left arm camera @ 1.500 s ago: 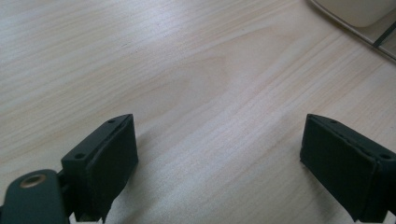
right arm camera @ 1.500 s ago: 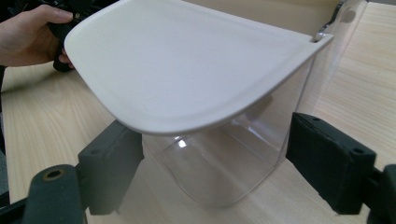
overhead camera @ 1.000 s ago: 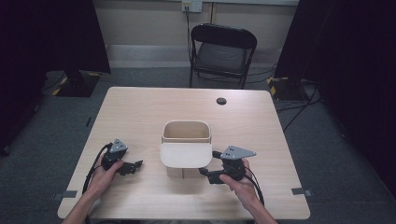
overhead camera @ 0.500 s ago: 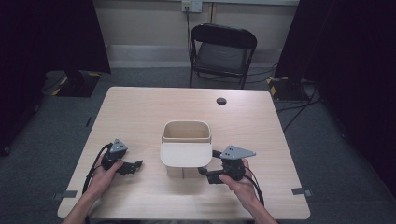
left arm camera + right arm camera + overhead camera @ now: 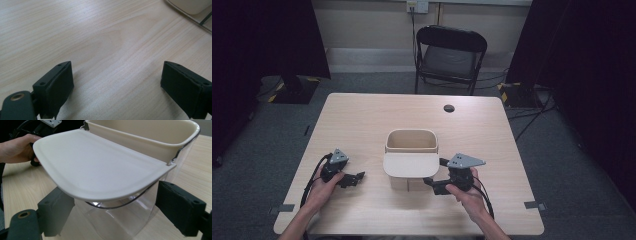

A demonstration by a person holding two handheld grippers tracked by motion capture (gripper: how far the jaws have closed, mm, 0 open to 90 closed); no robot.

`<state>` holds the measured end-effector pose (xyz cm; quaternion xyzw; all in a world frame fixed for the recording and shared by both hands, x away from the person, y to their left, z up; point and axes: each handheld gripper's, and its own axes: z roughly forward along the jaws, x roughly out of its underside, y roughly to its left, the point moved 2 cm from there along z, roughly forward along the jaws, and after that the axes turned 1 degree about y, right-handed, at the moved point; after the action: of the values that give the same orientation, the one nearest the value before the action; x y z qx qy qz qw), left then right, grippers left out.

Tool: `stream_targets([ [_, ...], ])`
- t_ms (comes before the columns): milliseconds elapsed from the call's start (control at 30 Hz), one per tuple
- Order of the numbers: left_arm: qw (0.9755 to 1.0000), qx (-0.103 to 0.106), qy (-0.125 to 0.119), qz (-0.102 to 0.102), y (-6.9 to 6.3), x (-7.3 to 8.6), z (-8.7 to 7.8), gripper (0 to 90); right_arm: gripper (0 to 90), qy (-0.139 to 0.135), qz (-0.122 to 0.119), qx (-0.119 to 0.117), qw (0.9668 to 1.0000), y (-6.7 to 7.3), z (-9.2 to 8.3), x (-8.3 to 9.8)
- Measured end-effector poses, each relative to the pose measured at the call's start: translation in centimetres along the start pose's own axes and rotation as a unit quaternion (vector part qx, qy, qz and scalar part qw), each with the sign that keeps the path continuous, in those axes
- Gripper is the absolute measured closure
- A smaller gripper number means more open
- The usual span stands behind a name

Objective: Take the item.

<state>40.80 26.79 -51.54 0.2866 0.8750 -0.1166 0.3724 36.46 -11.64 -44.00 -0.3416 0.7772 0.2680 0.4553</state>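
Observation:
A small bin with a cream inner tub and a clear lower body stands mid-table. Its cream lid lies swung out flat toward me. My right gripper sits low at the bin's front right corner. Its jaws have just been opening and stand open. The lid's front edge hangs over the gap between them, and no pad touches it. To the left of the bin, my left gripper rests near the table, open over bare wood.
A black folding chair stands beyond the table's far edge. A small black round disc lies on the far part of the tabletop. The hand holding the other gripper appears left of the lid in the right gripper view.

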Motion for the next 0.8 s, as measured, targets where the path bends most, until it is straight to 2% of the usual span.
stream_targets([
  [800, 1.0, 0.0, 0.0, 0.0, 0.0, 0.0, 0.0, 10.4, 14.4, -0.007, 0.004, 0.007, 1.0, -0.14, 0.12, -0.36],
])
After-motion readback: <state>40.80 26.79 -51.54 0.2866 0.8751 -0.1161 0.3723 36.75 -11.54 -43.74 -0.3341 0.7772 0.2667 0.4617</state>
